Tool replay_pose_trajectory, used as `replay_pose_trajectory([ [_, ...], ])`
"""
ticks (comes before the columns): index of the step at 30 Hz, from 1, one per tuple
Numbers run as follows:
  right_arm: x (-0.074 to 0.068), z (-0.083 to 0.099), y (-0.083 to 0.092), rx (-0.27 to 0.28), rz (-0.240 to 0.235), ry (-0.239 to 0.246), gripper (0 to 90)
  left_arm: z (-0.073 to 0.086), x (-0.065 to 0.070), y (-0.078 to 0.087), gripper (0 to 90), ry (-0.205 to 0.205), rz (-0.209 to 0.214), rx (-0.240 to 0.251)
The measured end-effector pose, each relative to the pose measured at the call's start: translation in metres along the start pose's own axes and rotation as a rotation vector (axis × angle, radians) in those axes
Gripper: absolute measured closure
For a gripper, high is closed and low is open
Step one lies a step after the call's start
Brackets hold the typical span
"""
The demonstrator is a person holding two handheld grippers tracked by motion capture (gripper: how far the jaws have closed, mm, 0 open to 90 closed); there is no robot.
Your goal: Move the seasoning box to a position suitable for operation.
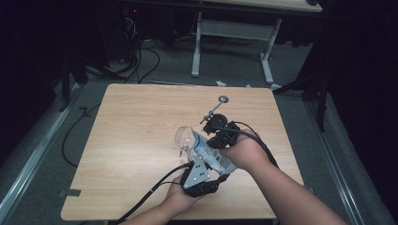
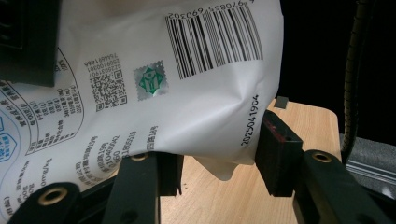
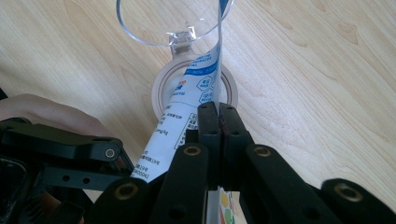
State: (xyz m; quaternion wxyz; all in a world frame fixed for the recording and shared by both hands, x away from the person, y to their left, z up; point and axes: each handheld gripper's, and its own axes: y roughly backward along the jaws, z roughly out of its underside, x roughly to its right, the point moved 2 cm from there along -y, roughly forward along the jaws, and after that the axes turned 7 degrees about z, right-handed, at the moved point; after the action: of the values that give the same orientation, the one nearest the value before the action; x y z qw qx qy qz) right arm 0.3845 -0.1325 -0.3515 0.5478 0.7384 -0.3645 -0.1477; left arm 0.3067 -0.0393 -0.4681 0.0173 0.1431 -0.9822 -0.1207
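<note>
White with blue print and a black barcode, a soft plastic pouch is held up over the pale wooden table by both grippers, near the table's middle and toward the person's side. The right gripper has its two black jaws pressed together on a thin edge of the pouch, which runs upright between the pads toward a clear plastic cup. The cup lies tipped, its mouth facing the pouch's upper end, and the pouch edge reaches across its rim; in the high view the cup sits just left of the pouch. The left gripper takes the pouch's lower part from below: its jaws stand partly apart with the bulging pouch between them, the right pad pressing into the film beside a printed date, the left pad under its bottom fold. A small metal spoon lies on the table beyond the right gripper, clear of it.
</note>
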Motion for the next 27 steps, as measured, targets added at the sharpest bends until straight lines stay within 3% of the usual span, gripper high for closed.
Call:
replay_pose_trajectory([
  [27,0.0007,-0.0003,0.002,0.007,0.002,-0.002,89.9,-0.0012,0.001,0.0011,54.7,0.005,0.007,0.011],
])
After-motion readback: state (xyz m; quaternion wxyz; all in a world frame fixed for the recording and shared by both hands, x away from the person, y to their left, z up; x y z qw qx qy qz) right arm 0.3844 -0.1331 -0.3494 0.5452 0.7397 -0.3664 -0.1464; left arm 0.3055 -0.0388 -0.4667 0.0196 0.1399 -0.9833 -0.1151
